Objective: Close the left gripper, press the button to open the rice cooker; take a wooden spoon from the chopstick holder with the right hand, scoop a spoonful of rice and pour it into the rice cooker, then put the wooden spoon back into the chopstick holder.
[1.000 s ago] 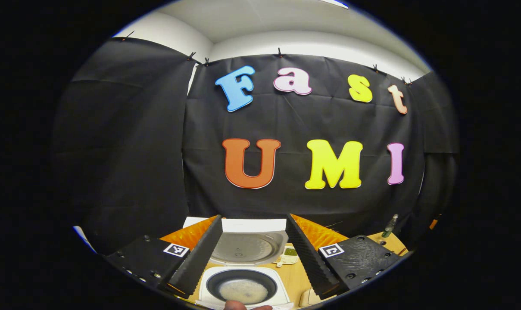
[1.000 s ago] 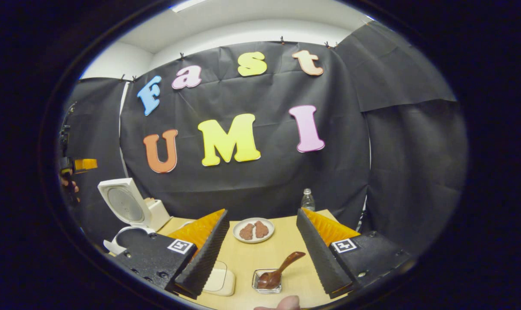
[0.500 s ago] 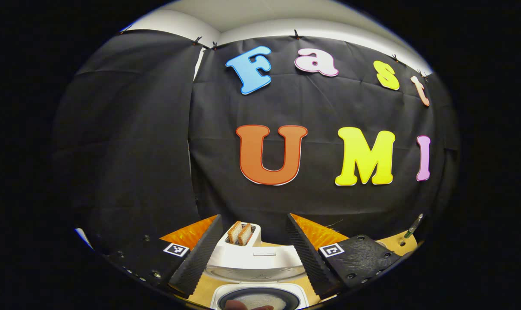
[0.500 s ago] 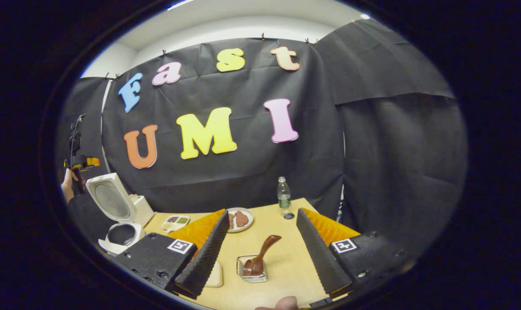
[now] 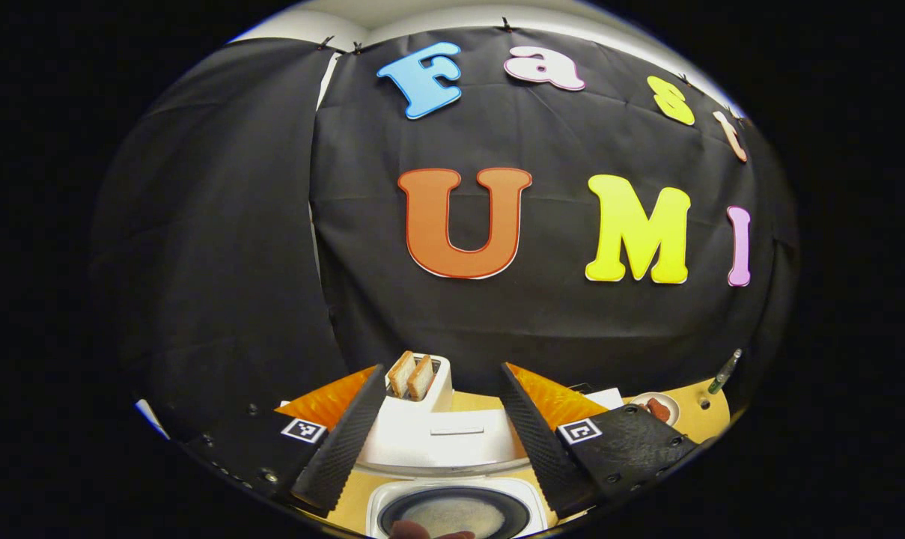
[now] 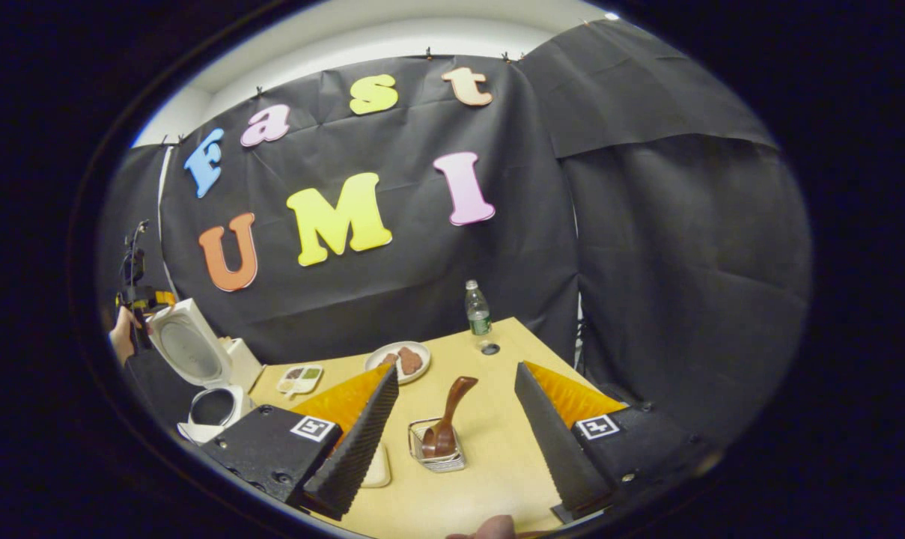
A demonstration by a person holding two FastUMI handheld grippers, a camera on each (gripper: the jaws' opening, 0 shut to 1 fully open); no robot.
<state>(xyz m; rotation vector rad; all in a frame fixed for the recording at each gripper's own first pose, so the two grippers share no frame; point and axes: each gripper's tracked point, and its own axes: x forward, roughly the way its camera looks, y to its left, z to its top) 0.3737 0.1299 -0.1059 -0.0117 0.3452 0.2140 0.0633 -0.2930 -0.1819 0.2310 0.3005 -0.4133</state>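
Note:
The white rice cooker point(image 5: 445, 442) stands open right below my left gripper point(image 5: 442, 370), which is open with nothing between its fingers. White rice lies in the cooker's dark inner pot point(image 5: 452, 516). In the right gripper view, the wooden spoon point(image 6: 449, 412) stands bowl-down in a small wire chopstick holder point(image 6: 437, 457) on the table. My right gripper point(image 6: 456, 369) is open above and behind it, not touching it. Far left in that view are the rice cooker point(image 6: 197, 374) with its lid up and the left gripper point(image 6: 134, 296) in a hand.
A toaster point(image 5: 418, 378) with two bread slices stands behind the cooker. On the wooden table point(image 6: 497, 457) are a plate of brown food point(image 6: 398, 361), a small sauce dish point(image 6: 299, 378), a bottle point(image 6: 478, 311), its cap point(image 6: 488, 347) and a cream block point(image 6: 379, 470).
The left gripper has moved forward over the open cooker, bringing the toaster into view. The right gripper has drawn up and back from the spoon holder. Both stay open.

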